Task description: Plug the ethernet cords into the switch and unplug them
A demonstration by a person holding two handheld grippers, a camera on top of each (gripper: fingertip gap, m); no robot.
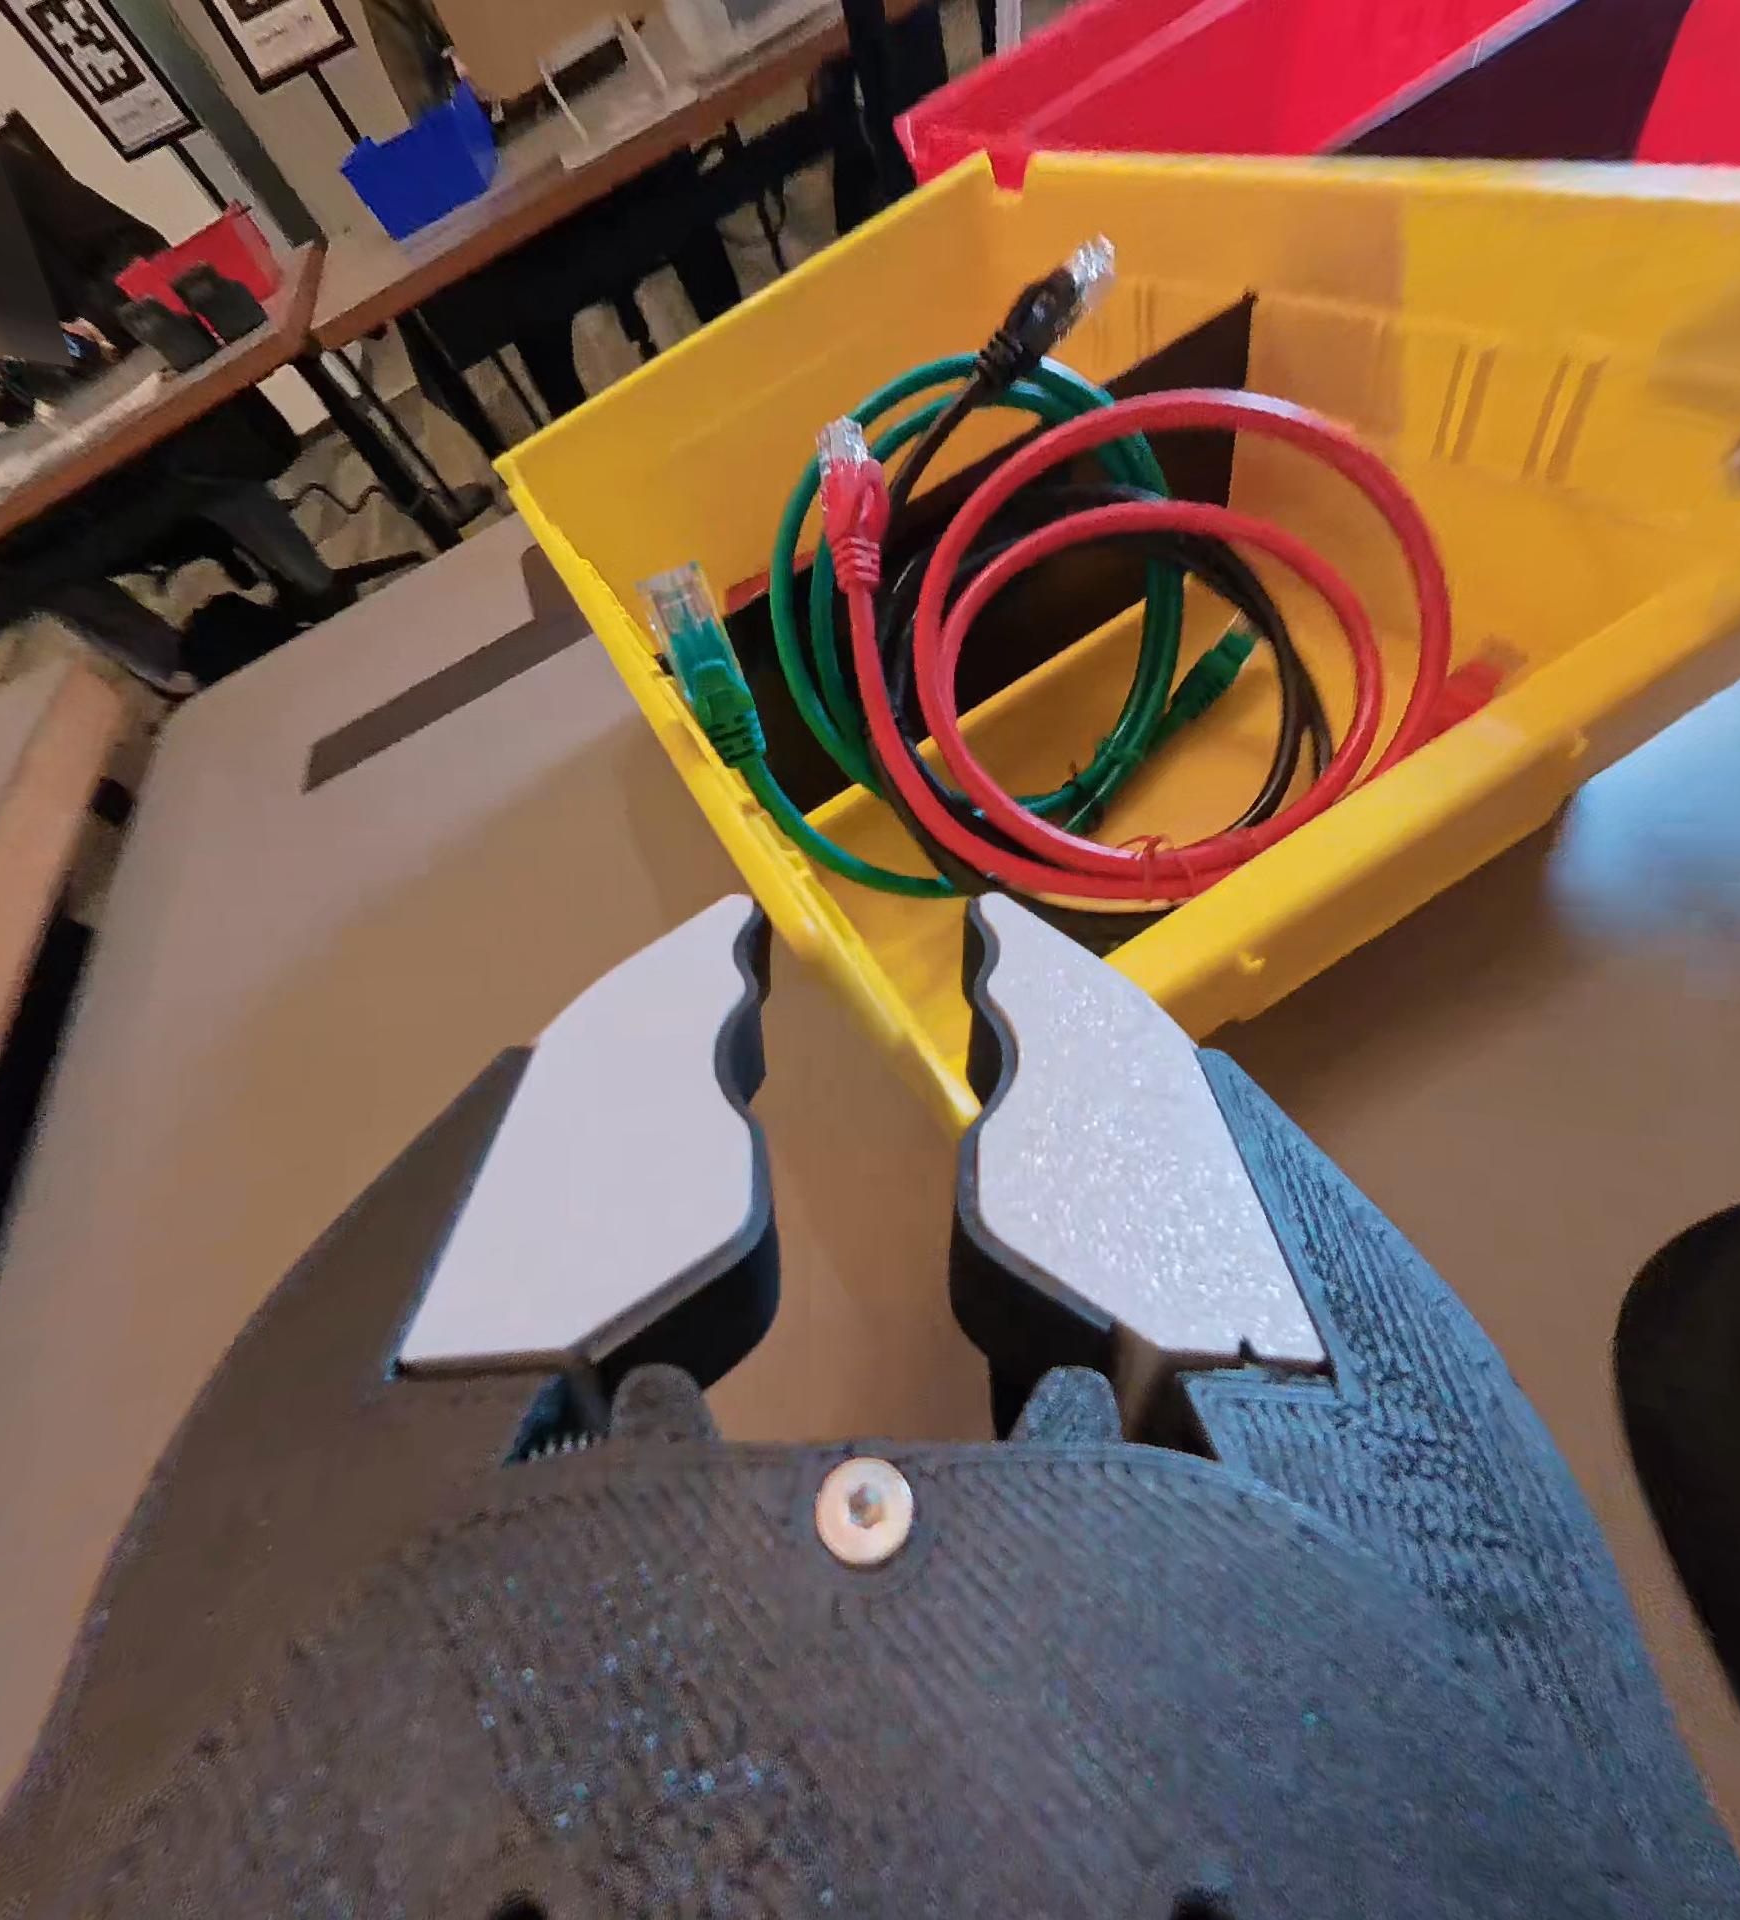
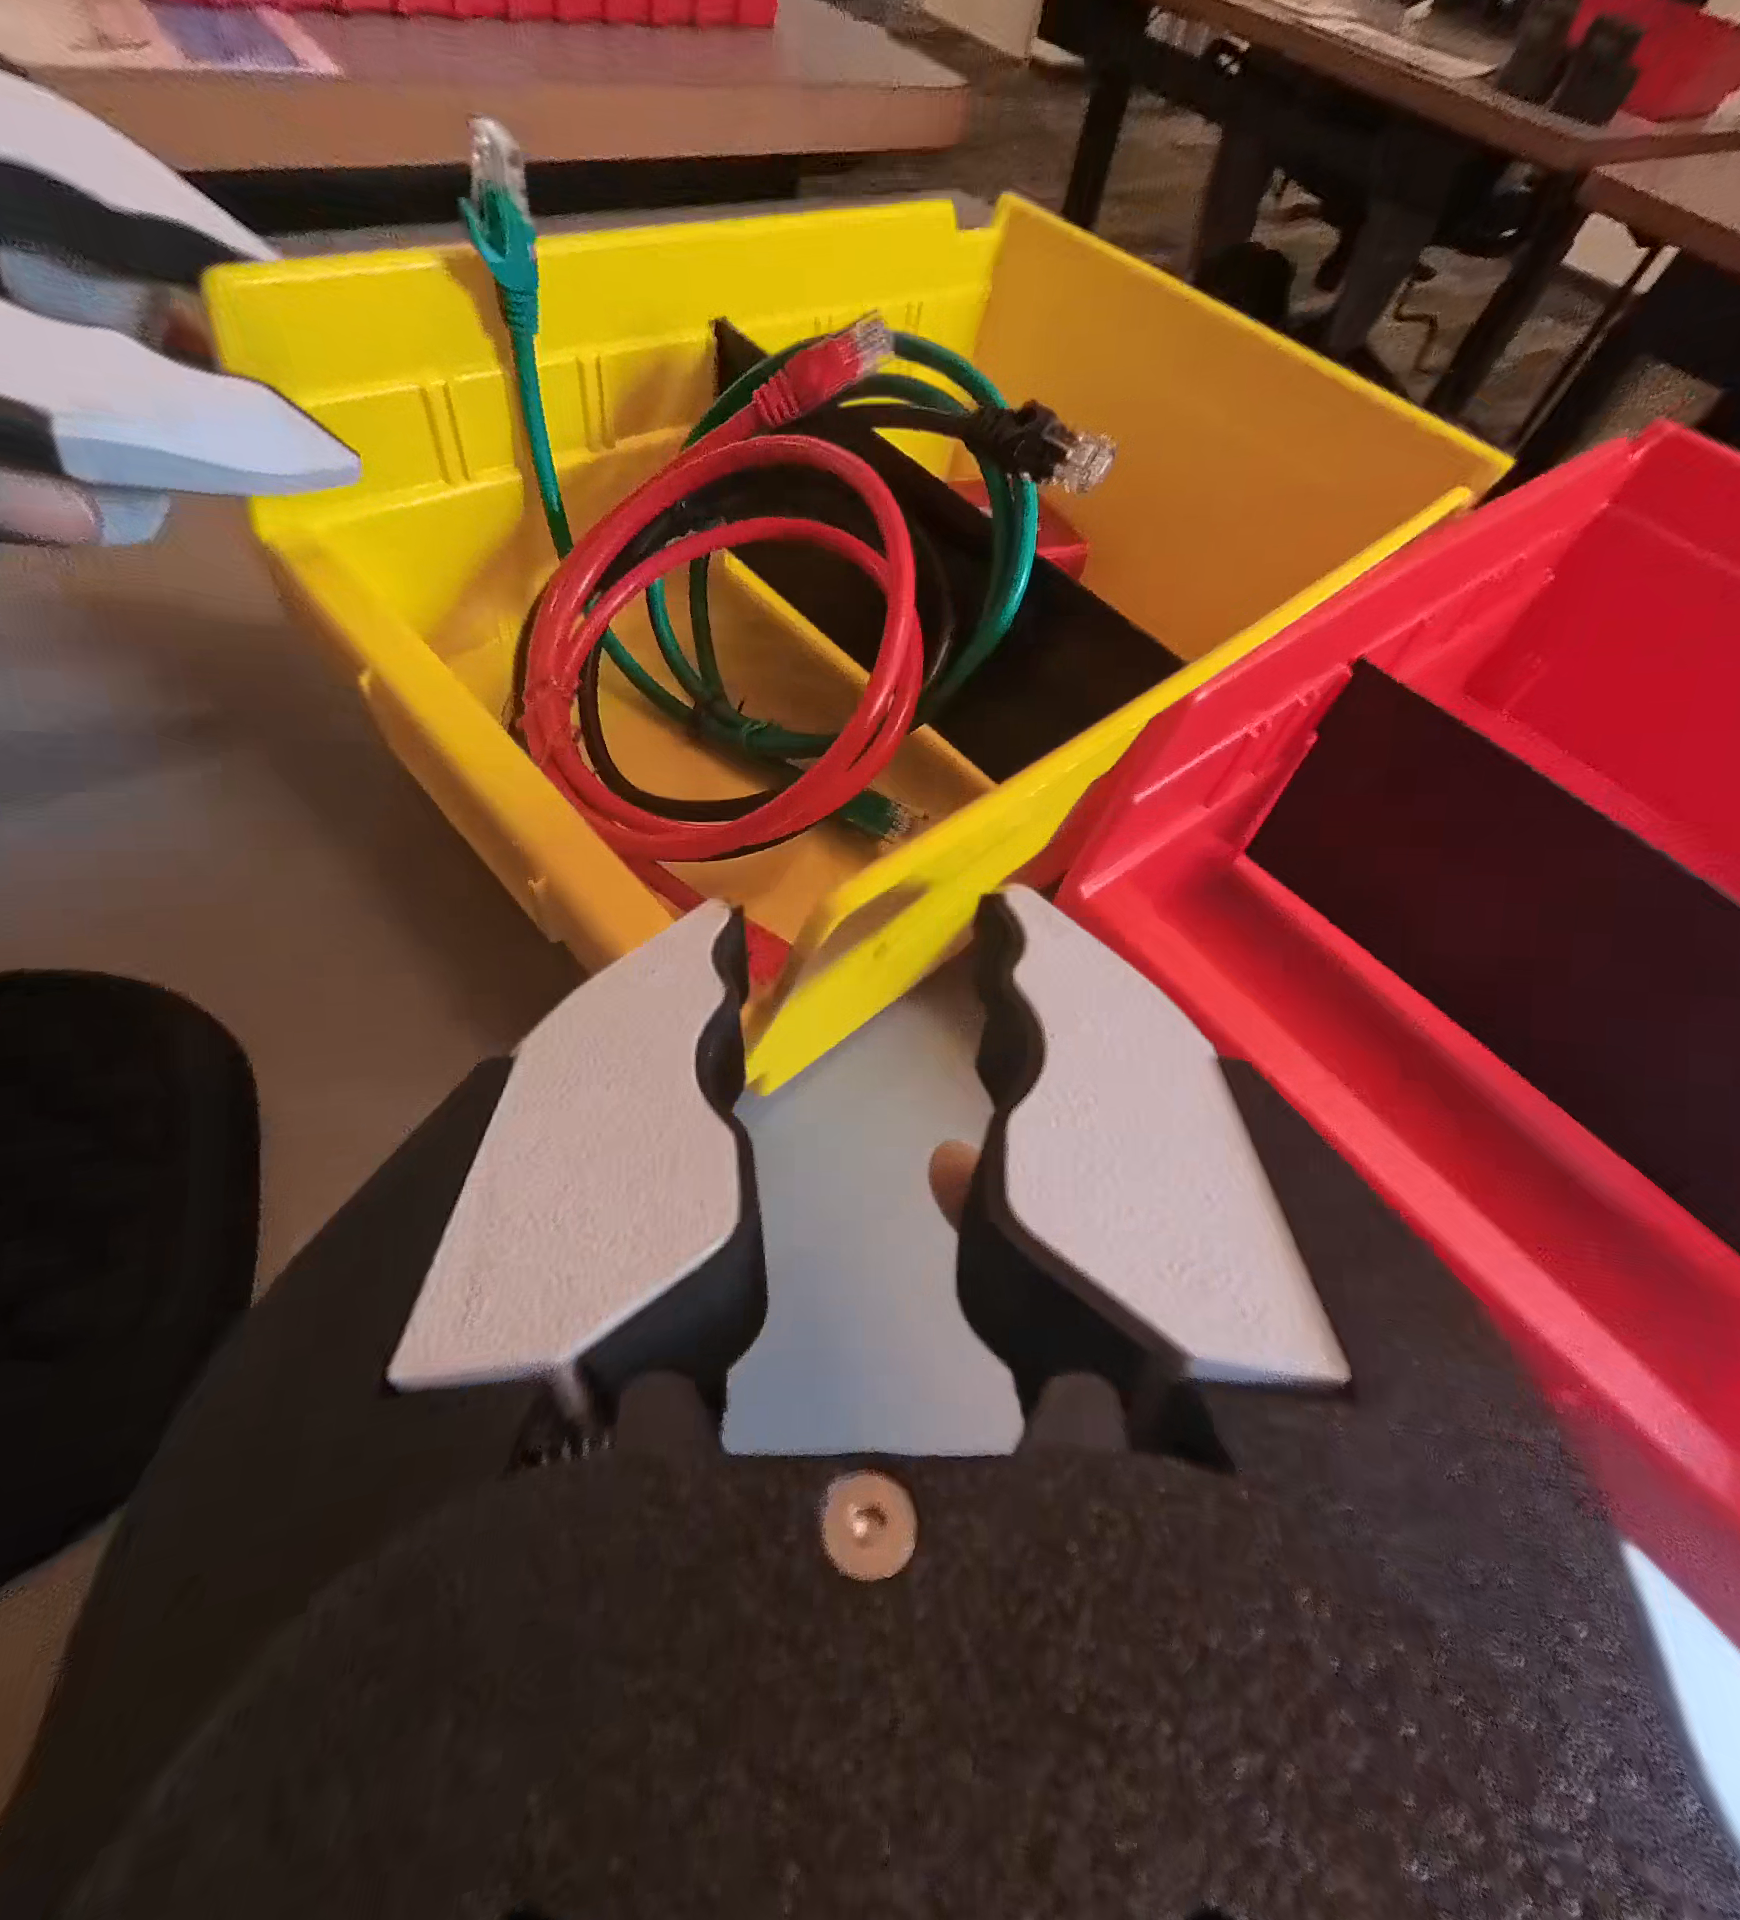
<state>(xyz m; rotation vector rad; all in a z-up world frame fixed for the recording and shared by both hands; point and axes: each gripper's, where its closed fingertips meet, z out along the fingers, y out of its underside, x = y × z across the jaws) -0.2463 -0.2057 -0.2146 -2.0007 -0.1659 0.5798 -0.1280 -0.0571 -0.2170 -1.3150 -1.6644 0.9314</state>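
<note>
Both grippers, left (image 1: 866, 925) and right (image 2: 861, 925), gape empty at yellow bin (image 1: 1261, 260) holding coiled red (image 1: 1209, 665), green (image 1: 814, 623), black cords (image 1: 1032, 322).

Lying coiled in the yellow bin (image 2: 1209, 447): red cord (image 2: 741, 644), green cord (image 2: 1011, 540), black cord (image 2: 1022, 436), plugs sticking upward.

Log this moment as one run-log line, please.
stage: pre-grasp | left hand-held gripper: open, empty, at yellow bin corner | right hand-held gripper: open, empty | cords: coiled in bin | switch: not visible
</note>
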